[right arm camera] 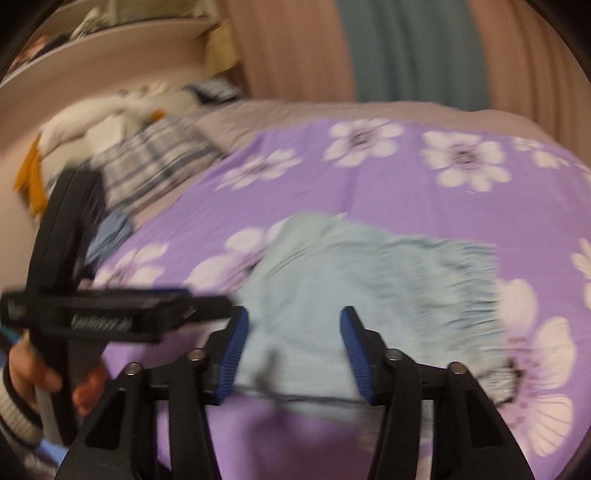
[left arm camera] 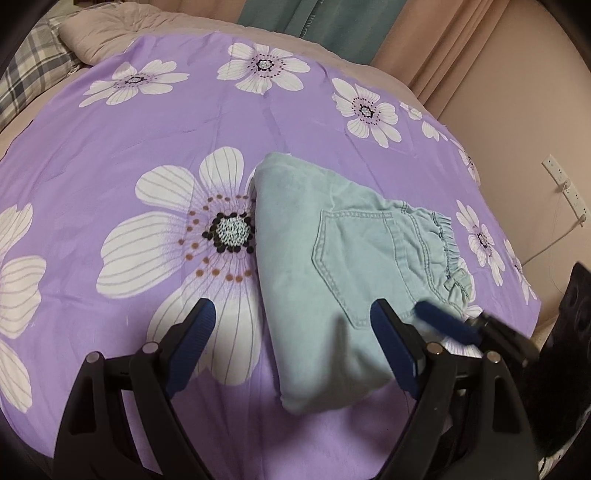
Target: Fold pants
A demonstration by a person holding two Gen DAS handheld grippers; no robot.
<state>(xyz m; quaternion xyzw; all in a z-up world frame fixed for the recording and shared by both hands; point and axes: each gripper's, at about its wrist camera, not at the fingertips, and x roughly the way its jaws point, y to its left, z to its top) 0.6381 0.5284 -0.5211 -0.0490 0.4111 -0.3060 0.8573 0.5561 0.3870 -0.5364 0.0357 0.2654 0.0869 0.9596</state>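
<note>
Light blue pants (left arm camera: 340, 266) lie folded into a compact bundle on the purple flowered bedspread (left arm camera: 110, 147), back pocket up and elastic waistband to the right. My left gripper (left arm camera: 291, 317) is open and empty, just above the bundle's near edge. The right gripper's blue pad (left arm camera: 443, 321) shows blurred at the bundle's right. In the right wrist view, which is motion-blurred, the pants (right arm camera: 351, 280) lie ahead, and my right gripper (right arm camera: 293, 345) is open and empty over their near edge. The left gripper's body (right arm camera: 92, 314) is at the left.
A plaid pillow (left arm camera: 29, 74) and a pink quilt (left arm camera: 122, 29) lie at the head of the bed. Curtains (left arm camera: 424, 37) hang behind. A wall with a power strip (left arm camera: 565, 188) is to the right. Clothes (right arm camera: 122, 122) are piled by the bed's left side.
</note>
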